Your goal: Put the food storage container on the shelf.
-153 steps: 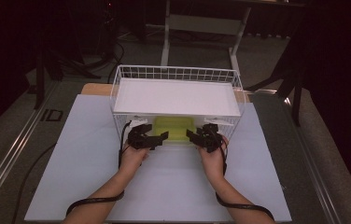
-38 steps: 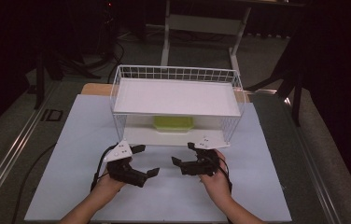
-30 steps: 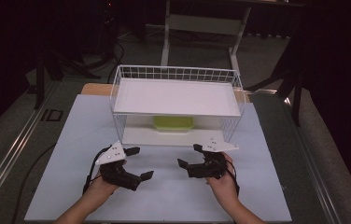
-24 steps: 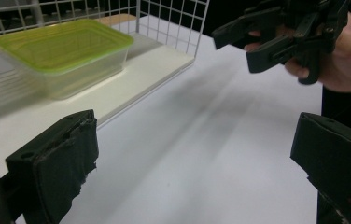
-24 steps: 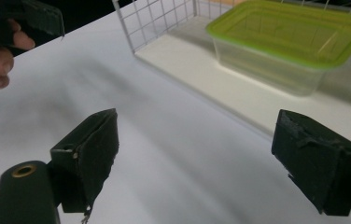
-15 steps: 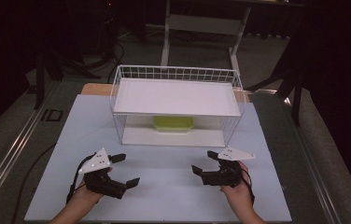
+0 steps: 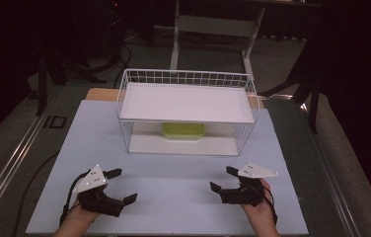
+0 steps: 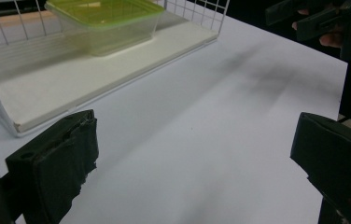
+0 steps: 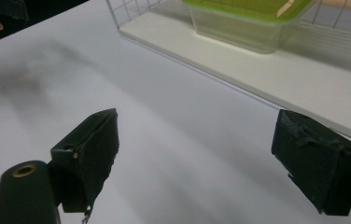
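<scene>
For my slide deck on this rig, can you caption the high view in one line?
Both hand-held grippers, left and right, rest open on the white table before a wire rack sheltering a green-lidded container.

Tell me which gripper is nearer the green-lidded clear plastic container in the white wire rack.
Right, narrowly. The right gripper sits front-right of the container; the left gripper sits front-left, slightly farther.

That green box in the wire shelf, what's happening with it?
A person holds a gripper in each hand over the white table. The left gripper and right gripper are both open and empty, near the table's front edge. The green-lidded container sits alone on the lower board of the white wire rack, untouched.
</scene>
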